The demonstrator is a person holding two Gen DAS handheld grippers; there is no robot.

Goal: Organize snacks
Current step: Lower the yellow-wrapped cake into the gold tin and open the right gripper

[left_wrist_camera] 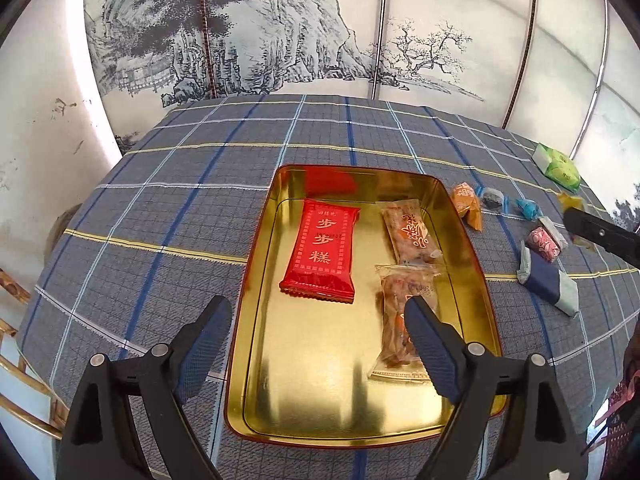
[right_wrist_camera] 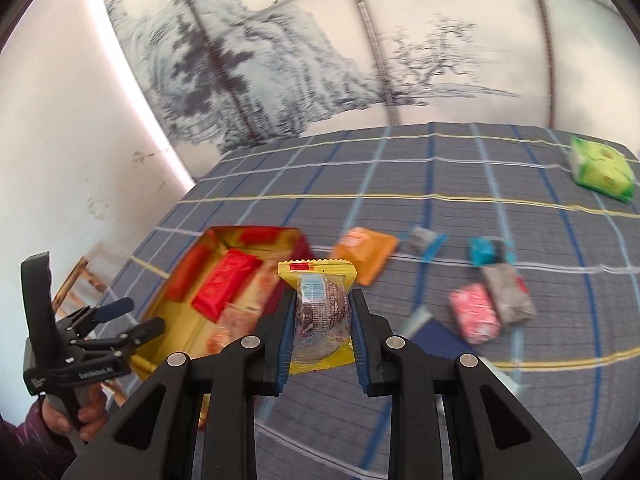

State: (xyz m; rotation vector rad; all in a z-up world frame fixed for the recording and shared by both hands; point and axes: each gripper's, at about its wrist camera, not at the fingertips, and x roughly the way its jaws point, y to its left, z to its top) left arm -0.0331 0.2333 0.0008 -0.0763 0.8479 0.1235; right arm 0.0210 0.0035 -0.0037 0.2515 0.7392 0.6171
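1. Three packets already in the gold tray (left_wrist_camera: 256, 280): red packet (left_wrist_camera: 322, 250) on the left, two clear-wrapped snacks (left_wrist_camera: 408, 232) on the right.
2. Several loose on the checked cloth (left_wrist_camera: 160, 216) right of the tray: orange (right_wrist_camera: 366, 254), pink (right_wrist_camera: 474, 312), green (right_wrist_camera: 602, 168) far right.
3. Right gripper (right_wrist_camera: 322, 312) clamped on a yellow-edged snack (right_wrist_camera: 318, 308), raised near the tray.
4. Left gripper (left_wrist_camera: 320, 344) spread wide, empty, above the tray's near end.
5. Red packet printed 步步糕; other labels unreadable.
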